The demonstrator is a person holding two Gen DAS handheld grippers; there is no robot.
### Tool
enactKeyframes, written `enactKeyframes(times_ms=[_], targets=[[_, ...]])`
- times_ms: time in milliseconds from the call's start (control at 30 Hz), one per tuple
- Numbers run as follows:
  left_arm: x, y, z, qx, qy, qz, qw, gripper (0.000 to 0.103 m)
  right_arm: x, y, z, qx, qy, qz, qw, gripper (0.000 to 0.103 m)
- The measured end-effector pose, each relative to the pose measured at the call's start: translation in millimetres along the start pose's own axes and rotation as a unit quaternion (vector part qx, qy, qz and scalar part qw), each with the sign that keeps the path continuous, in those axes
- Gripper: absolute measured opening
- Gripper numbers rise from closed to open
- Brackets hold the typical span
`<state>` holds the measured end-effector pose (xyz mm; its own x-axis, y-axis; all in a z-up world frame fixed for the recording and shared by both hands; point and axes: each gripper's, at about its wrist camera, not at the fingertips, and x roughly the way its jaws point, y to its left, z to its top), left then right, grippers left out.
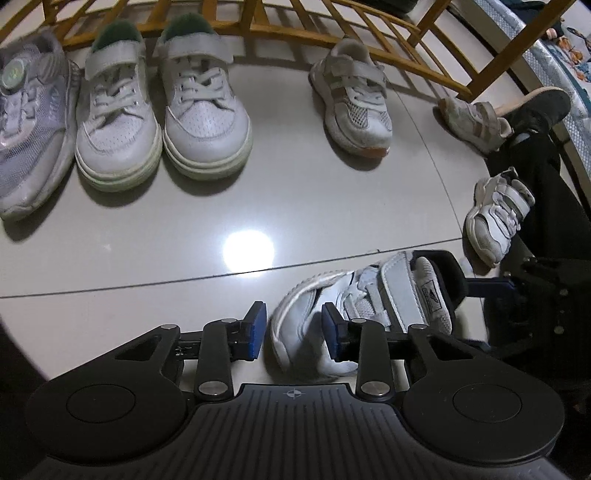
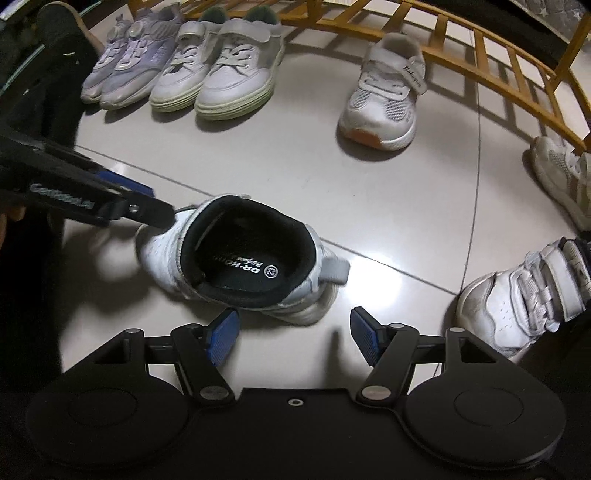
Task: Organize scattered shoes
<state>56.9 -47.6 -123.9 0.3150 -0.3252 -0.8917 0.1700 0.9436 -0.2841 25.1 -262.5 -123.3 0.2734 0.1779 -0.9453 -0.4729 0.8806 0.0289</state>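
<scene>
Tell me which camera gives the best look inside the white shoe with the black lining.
The right wrist view. It looks straight down into the white shoe, showing the black lining and the printed insole. The left wrist view shows the shoe from the toe side, partly behind the left tongs, with its opening mostly hidden.

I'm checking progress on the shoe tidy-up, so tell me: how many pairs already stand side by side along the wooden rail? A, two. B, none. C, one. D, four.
A: in the right wrist view a lilac pair and a white pair with pale green soles stand neatly together by the wooden rail, while the white mesh shoe farther along stands alone.
</scene>
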Motion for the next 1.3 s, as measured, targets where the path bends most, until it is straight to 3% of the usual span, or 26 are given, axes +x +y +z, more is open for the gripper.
enactKeyframes(times_ms=[100, 400, 833, 1300], targets=[[-3.2, 1.3, 5.1, -0.006, -0.013, -0.002, 0.9999, 0.044, 2.1, -2.6, 0.4, 0.003, 0.0, -0.002, 1.0, 0.071], [15.7, -1.6, 4.2, -0.014, 0.001, -0.006, 0.9999, 0.04, 1.6, -4.8, -1.1, 0.007, -0.004, -0.018, 1.0, 0.073], [13.1, -9.7, -12.3, 0.004, 0.01, -0.007, 0.9999, 0.038, 3.7, -21.9, 5.5, 0.049, -0.034, -0.037, 0.997, 0.073], [8.4, -11.5, -11.3, -0.009, 0.001, -0.015, 0.9998, 0.04, -14.2, -31.7, 2.1, 0.096, -0.07, -0.009, 0.993, 0.073]])
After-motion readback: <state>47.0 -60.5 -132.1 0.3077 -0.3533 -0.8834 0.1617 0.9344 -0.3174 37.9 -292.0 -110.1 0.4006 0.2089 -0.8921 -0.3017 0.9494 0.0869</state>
